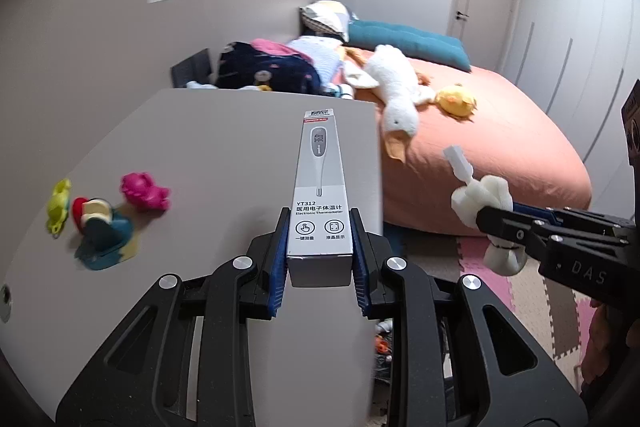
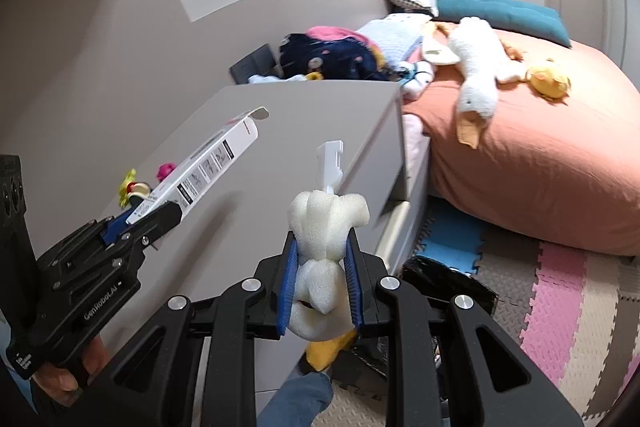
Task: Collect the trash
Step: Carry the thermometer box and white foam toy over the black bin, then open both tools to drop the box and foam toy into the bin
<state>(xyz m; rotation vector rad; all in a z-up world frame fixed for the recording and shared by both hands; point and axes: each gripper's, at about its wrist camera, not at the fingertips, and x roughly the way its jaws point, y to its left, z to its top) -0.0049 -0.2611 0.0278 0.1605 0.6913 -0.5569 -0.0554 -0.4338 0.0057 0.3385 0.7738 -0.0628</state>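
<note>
Both hands are loaded and up in the air over the grey tabletop (image 1: 224, 131) beside the bed (image 1: 500, 147). The left gripper (image 1: 320, 247) has its fingers clamped on a thermometer box (image 1: 320, 187), and the right gripper (image 2: 322, 267) squeezes a white foam brush head (image 2: 324, 223), its plastic stem poking forward. Two pieces picked up, then; dropping them off looks like what's left. Small toys (image 1: 104, 215) sit on the tabletop, probably not trash. Only the right wrist view catches the black bag (image 2: 444, 287) on the floor below the tabletop edge, likely the bin.
</note>
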